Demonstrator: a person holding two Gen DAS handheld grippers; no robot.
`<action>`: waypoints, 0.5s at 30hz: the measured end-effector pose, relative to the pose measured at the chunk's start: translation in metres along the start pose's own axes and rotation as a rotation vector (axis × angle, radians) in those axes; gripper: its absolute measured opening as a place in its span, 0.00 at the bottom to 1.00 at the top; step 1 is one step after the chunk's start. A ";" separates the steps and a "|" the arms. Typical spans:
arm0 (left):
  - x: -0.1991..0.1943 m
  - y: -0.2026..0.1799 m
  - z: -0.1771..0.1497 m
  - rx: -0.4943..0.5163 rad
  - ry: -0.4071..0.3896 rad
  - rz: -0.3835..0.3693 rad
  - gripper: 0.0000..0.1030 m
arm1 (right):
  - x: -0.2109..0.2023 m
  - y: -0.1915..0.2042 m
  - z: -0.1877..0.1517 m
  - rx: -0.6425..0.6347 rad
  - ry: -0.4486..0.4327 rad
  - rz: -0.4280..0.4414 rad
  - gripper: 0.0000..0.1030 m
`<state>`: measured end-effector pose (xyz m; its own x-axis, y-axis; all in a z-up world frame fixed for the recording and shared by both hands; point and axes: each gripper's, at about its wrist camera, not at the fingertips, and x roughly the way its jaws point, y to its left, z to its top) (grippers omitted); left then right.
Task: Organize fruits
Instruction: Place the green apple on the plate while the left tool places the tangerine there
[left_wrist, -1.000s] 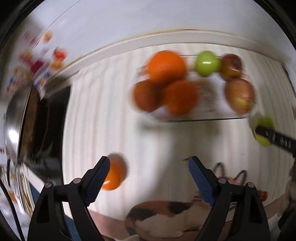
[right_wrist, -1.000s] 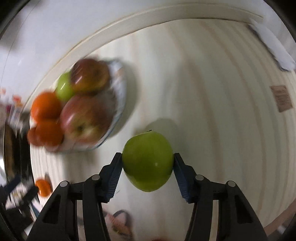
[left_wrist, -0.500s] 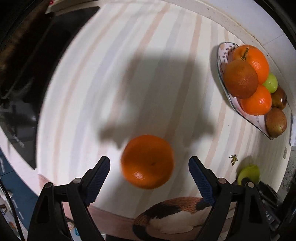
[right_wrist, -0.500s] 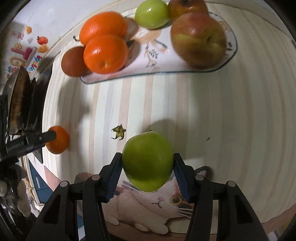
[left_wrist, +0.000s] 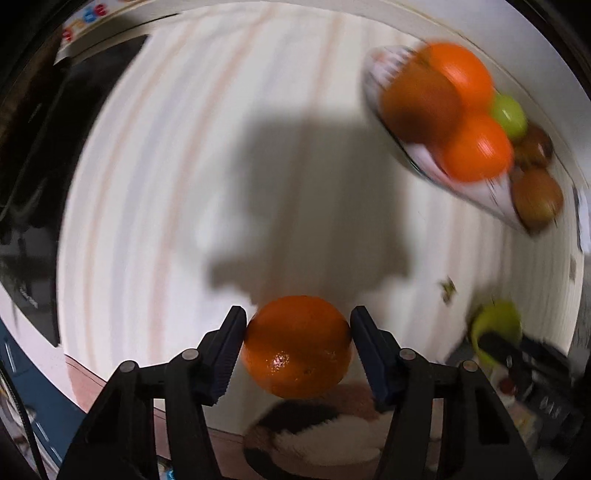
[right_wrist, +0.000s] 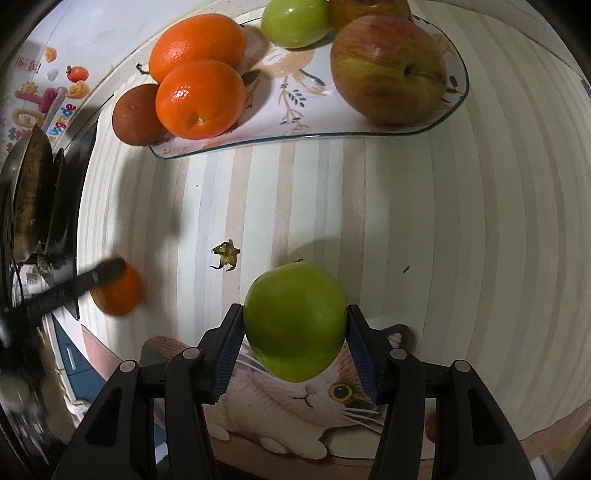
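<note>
— Orange (left_wrist: 297, 345) now sits clamped between the left gripper (left_wrist: 297, 347) pads, whose jaws have just closed from wide apart onto it, over the striped tablecloth (left_wrist: 184, 184); the plate (left_wrist: 424, 155) of fruit blurs at upper right.

— Right wrist?

— Right gripper (right_wrist: 295, 345), unchanged, squeezes a green apple (right_wrist: 294, 319) short of the plate (right_wrist: 295, 122); a dried calyx (right_wrist: 225, 255) lies between them.

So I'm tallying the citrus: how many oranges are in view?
4: three at the left end of the plate, at and a darker one; one in the left gripper. Others may be hidden.
</note>
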<state>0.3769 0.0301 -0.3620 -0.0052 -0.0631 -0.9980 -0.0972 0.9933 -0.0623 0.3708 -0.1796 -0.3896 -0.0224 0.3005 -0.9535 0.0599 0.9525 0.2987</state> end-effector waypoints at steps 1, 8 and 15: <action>0.001 -0.007 -0.004 0.018 -0.009 0.014 0.55 | 0.001 0.000 0.001 0.003 0.003 0.002 0.56; 0.007 -0.036 -0.001 0.102 -0.028 0.082 0.55 | 0.000 -0.006 0.005 0.014 0.018 0.006 0.56; 0.009 -0.038 0.007 0.102 -0.031 0.082 0.53 | -0.004 -0.008 0.001 0.019 -0.013 0.009 0.56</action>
<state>0.3873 -0.0073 -0.3689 0.0223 0.0203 -0.9995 0.0036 0.9998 0.0204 0.3713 -0.1883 -0.3882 -0.0090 0.3085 -0.9512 0.0793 0.9485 0.3068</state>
